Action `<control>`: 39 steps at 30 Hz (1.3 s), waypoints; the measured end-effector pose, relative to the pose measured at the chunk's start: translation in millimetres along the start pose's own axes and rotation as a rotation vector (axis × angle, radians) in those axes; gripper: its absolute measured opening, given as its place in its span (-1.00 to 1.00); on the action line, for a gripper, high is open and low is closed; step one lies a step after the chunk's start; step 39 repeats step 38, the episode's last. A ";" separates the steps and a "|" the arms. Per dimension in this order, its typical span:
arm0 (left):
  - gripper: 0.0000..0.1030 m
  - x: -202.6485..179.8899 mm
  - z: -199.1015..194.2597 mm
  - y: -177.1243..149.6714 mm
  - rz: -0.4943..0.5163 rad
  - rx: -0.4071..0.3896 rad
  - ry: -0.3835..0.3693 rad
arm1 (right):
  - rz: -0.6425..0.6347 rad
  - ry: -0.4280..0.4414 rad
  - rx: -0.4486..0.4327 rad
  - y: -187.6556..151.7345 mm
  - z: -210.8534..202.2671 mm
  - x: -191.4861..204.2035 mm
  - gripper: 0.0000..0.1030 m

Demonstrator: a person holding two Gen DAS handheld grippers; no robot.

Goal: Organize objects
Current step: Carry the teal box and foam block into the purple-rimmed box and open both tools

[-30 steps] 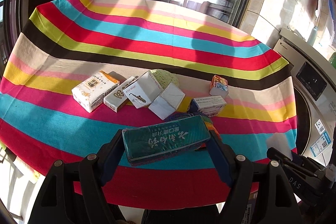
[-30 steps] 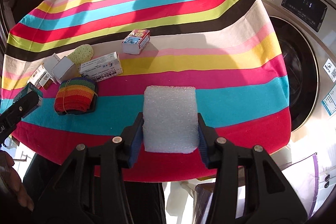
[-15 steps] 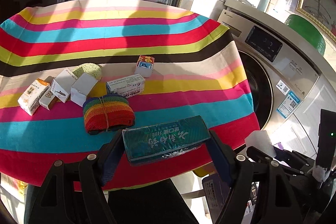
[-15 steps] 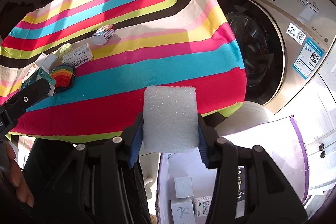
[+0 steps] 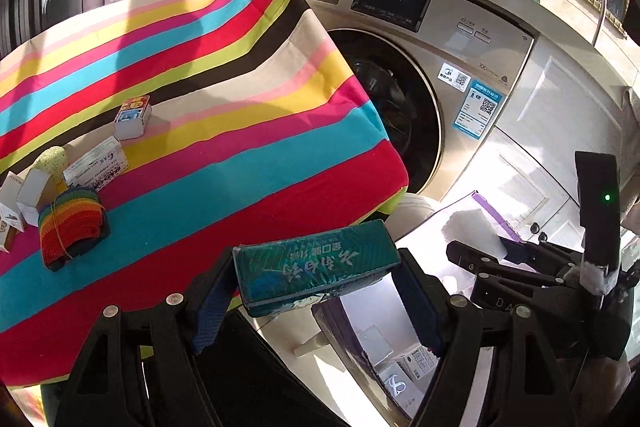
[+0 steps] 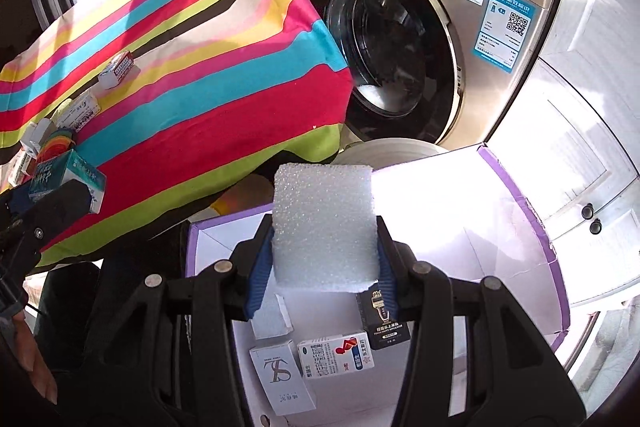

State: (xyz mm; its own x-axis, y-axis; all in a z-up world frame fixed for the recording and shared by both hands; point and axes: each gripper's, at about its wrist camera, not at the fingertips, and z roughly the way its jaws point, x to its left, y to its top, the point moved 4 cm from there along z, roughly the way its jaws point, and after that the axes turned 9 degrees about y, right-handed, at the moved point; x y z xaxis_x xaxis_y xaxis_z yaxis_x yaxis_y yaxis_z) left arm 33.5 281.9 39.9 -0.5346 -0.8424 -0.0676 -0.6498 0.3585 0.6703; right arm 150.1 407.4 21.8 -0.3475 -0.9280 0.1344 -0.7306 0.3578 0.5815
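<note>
A: Since both loads are heading for the carton (image 6: 516, 195) below the table (image 5: 224, 131), the right gripper (image 6: 325, 269) is clamping the foam (image 6: 324, 223) directly over it.

B: And the left gripper (image 5: 314, 289) is squeezing the green box (image 5: 316, 269) by its ends, hanging off the table edge, beside the carton.

A: Foam is hiding part of the carton's floor; the packets (image 6: 336, 355) there are showing only partly.

B: Sun glare is washing out the far wall.
</note>
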 end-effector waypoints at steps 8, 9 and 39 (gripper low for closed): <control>0.50 -43.7 -0.1 -5.9 0.136 0.016 -0.110 | 0.069 -0.047 -0.007 -4.0 -6.7 -37.8 -0.03; 0.50 -48.4 -0.9 -6.2 0.147 0.011 -0.122 | 0.076 -0.052 -0.008 -4.8 -7.4 -42.1 -0.03; 0.71 -60.0 -10.2 -8.8 0.172 -0.066 -0.252 | 0.148 -0.059 0.015 -12.4 -5.8 -64.4 0.53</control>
